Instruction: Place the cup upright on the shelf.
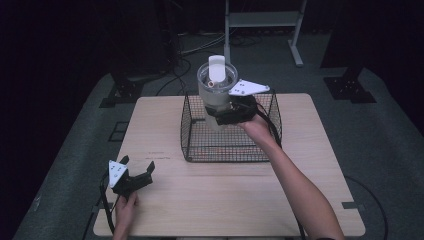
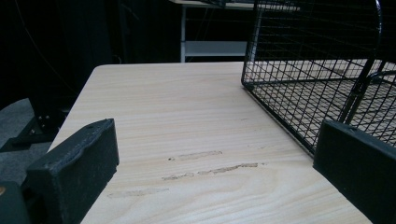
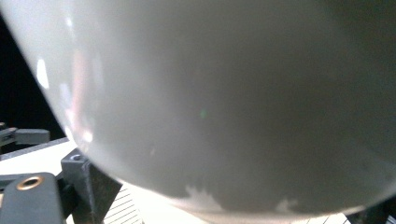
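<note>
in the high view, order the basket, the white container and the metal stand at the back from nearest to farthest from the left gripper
From the left gripper, at the table's near left corner:
1. Basket, black wire, mid-table, up and to its right.
2. White container, held by the right gripper above the basket's far part.
3. Metal stand, on the floor beyond the table's far edge.

We hold our left gripper [image 1: 136, 169] low at our near left, our left hand [image 1: 125, 207] behind it, its jaws spread wide with nothing between them. Our right arm [image 1: 295, 185] reaches forward and up, the right hand [image 1: 257, 122] carrying our right gripper [image 1: 222, 112] raised, its jaws clamped against the side of a pale container [image 1: 216, 92].
</note>
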